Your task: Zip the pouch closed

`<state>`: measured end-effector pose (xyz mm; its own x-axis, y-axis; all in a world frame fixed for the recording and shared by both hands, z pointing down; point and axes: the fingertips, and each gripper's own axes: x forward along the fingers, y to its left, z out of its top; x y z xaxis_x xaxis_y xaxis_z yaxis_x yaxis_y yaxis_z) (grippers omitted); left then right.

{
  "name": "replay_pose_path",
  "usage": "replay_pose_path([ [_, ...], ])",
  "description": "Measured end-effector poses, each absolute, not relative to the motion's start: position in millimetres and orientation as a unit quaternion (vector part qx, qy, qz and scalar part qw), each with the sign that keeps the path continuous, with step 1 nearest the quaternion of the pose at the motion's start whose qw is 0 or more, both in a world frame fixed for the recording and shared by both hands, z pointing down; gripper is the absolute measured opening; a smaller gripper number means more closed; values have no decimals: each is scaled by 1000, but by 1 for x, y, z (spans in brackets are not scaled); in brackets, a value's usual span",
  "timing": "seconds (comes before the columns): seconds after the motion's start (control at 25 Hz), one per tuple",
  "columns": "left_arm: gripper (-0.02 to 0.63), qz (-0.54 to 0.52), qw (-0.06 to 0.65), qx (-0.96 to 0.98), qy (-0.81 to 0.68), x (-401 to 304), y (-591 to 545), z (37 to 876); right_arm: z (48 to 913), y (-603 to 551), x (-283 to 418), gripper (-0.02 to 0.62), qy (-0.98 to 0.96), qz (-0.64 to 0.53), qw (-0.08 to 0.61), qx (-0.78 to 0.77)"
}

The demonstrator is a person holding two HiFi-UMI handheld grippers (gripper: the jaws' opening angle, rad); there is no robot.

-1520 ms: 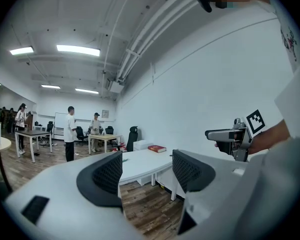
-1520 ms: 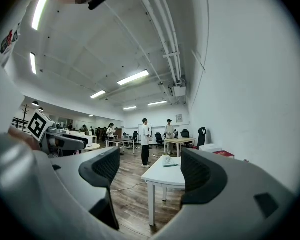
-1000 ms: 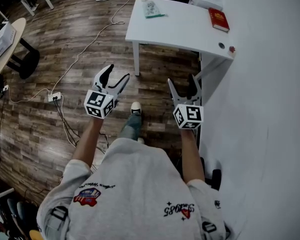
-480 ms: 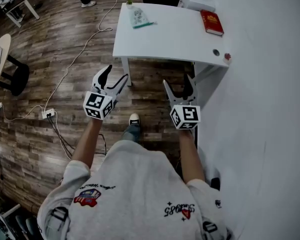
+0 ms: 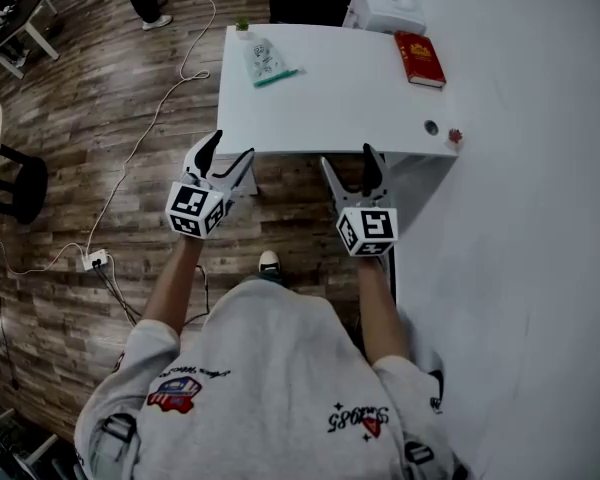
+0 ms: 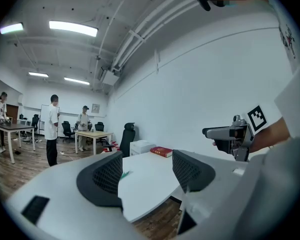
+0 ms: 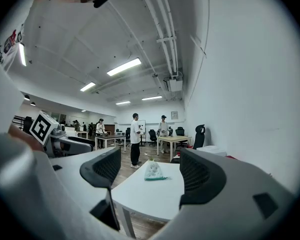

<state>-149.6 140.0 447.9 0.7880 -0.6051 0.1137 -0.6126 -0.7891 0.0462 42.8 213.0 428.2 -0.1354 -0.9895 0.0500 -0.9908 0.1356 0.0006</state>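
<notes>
A clear pouch with a green zip strip (image 5: 265,62) lies at the far left of a white table (image 5: 330,108). It also shows ahead in the right gripper view as the pouch (image 7: 153,171). My left gripper (image 5: 225,156) hangs open over the table's near left corner, nothing between its jaws. My right gripper (image 5: 347,164) is open too, held at the table's near edge. In the left gripper view the left gripper (image 6: 143,173) frames the tabletop, and the right gripper (image 7: 151,170) frames the pouch from a distance.
A red book (image 5: 420,59) and a white box (image 5: 385,9) sit at the table's far right. A black chair (image 5: 302,1) stands behind it. A white wall (image 5: 540,168) runs along the right. Cables (image 5: 170,78) cross the wooden floor; people stand at distant desks.
I have walked forward: the table has come nearer and now reaches both grippers. The grippers kept their open pose.
</notes>
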Motion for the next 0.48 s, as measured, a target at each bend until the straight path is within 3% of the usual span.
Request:
replay_pose_path([
  [0.48,298,44,45,948,-311,-146,76,447,425,154,42,353,-746,14,27,666],
])
